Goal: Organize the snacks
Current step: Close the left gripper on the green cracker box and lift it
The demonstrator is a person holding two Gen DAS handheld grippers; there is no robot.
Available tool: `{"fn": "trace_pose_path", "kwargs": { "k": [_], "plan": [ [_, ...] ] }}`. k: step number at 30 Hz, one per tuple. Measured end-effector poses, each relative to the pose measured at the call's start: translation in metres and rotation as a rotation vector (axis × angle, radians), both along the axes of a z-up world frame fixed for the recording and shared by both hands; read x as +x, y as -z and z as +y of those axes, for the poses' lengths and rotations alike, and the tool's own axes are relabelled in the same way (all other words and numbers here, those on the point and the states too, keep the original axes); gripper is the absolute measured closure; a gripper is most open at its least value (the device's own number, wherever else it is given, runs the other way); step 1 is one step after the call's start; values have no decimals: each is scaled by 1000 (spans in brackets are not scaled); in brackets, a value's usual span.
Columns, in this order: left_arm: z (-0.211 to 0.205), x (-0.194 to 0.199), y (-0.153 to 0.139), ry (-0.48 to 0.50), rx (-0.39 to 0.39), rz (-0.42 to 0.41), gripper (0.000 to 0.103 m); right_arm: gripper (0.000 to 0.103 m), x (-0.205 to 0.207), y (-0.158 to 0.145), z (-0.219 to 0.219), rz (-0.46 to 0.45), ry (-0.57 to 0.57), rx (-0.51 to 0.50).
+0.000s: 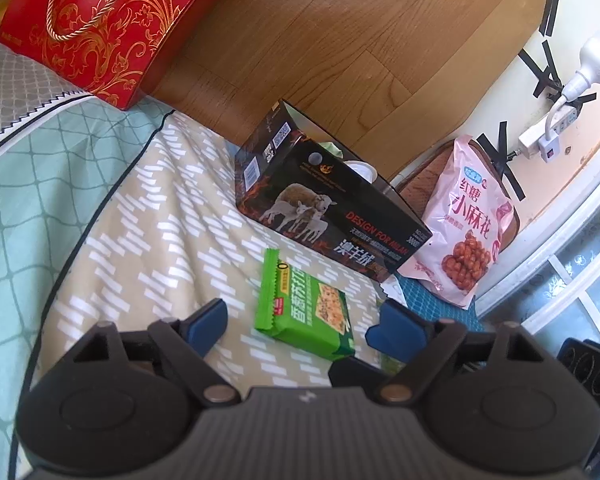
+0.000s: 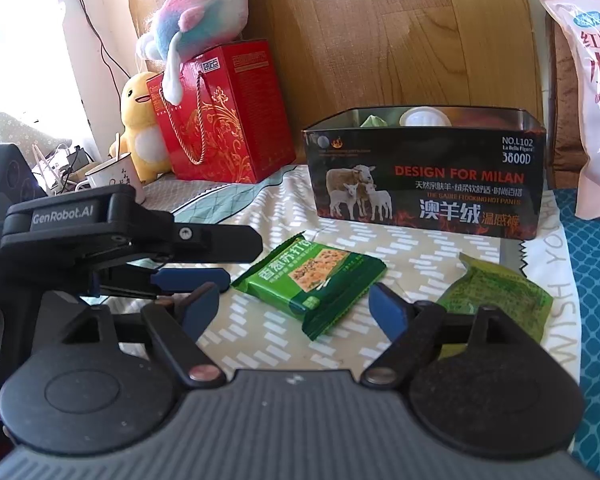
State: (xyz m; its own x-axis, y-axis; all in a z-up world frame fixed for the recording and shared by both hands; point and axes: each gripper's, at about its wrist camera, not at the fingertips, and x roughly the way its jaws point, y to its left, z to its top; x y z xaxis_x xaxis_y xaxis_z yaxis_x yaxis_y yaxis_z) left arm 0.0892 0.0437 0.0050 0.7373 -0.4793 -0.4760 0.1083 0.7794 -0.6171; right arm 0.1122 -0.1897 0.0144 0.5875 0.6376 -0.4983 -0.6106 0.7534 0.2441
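**user1:** which step is being worked on here? Looks like pickup. The green pack [image 1: 306, 312] is lying flat on the bedspread [image 1: 148, 216], just in front of the tin [image 1: 332, 216], and nothing is gripped yet. The tin is open on top and something white and something green can be made out inside, so that's probably where the snacks get sorted into.

**user2:** agreed, approach stage, nothing lifted. The left gripper [image 1: 298, 322] is spread wide with the pack sitting between the two blue pads, a bit forward of the tips. From the right wrist view, the left gripper is seen coming in low from the left, its pads close to the pack's near-left edge; whether they're touching can't be told.

**user1:** and the right gripper [image 2: 294, 308]?

**user2:** also spread, empty, with the same pack between and just ahead of its fingers. A second greenish pack [image 2: 496, 292] is lying to the right, behind the right finger. The pink bag [image 2: 592, 92] is propped up off to the far right, past the tin.

**user1:** so for the next move, one gripper needs to be pushed a little forward and lowered until the pack is straddled, then closed. It's a flat foil wrapper, so a slip should be expected if only the edge gets pinched.
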Motion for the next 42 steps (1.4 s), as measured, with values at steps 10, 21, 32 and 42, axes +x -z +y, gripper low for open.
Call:
{"fn": "trace_pose_path", "kwargs": {
  "k": [10, 21, 32, 42],
  "plan": [
    [-1, 0, 0, 9, 6, -4, 14, 18, 0, 0, 0, 0, 2, -1],
    [-2, 1, 0, 19, 14, -8, 10, 18, 0, 0, 0, 1, 3, -1],
    [-4, 4, 1, 46, 16, -14, 2, 16, 0, 0, 0, 3, 5, -1],
    [-3, 5, 1, 42, 7, -16, 0, 13, 0, 1, 0, 5, 10, 1]
  ]
}}
